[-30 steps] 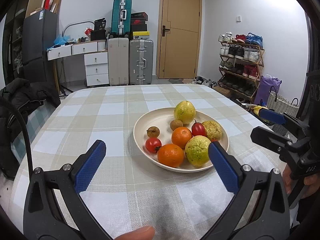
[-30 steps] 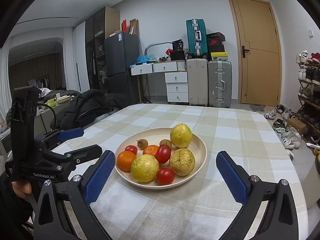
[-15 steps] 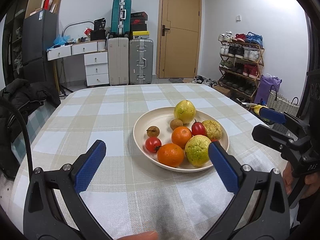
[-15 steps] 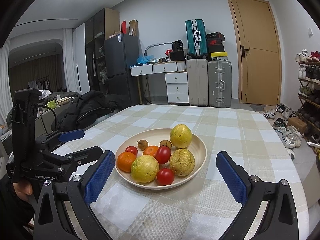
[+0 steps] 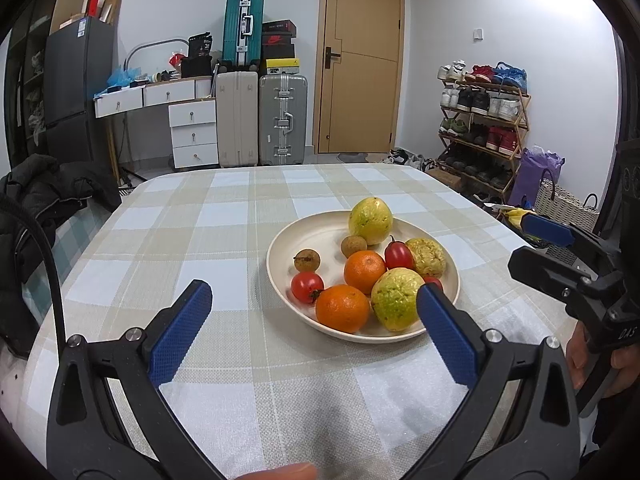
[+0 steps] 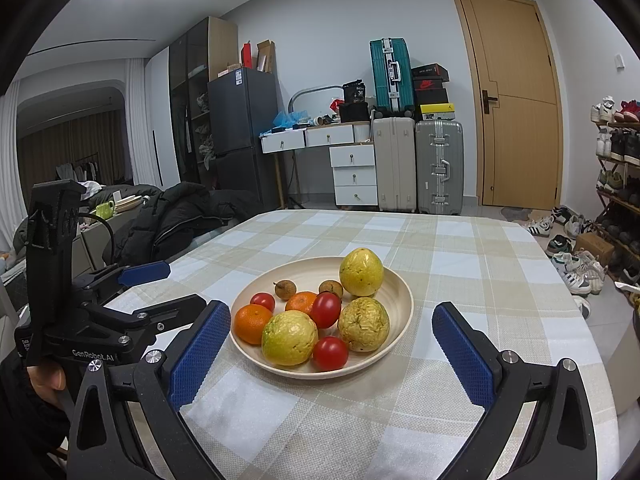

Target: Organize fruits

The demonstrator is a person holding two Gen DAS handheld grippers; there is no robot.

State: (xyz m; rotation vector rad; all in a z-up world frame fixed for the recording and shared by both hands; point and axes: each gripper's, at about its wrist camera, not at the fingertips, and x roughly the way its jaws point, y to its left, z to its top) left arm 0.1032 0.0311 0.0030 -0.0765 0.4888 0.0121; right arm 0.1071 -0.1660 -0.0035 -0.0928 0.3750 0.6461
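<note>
**One bowl held all the fruit; both your grippers were wide open and empty**

The cream bowl sat on the checked tablecloth, toward the near side of the table. In it you had three yellow-green fruits, one at the back and two at the front, two oranges on the left, three red tomatoes tucked among them, and two small brown fruits on the bare bowl floor behind. Most pieces touched a neighbour; the small brown fruit on the left lay apart.

Your right gripper hung just short of the bowl, its blue fingers spread wider than the bowl and gripping nothing. Your left gripper was spread just as wide and empty, low over the cloth near the bowl's left front.

Behind the table stood suitcases, white drawers and a wooden door.
</note>
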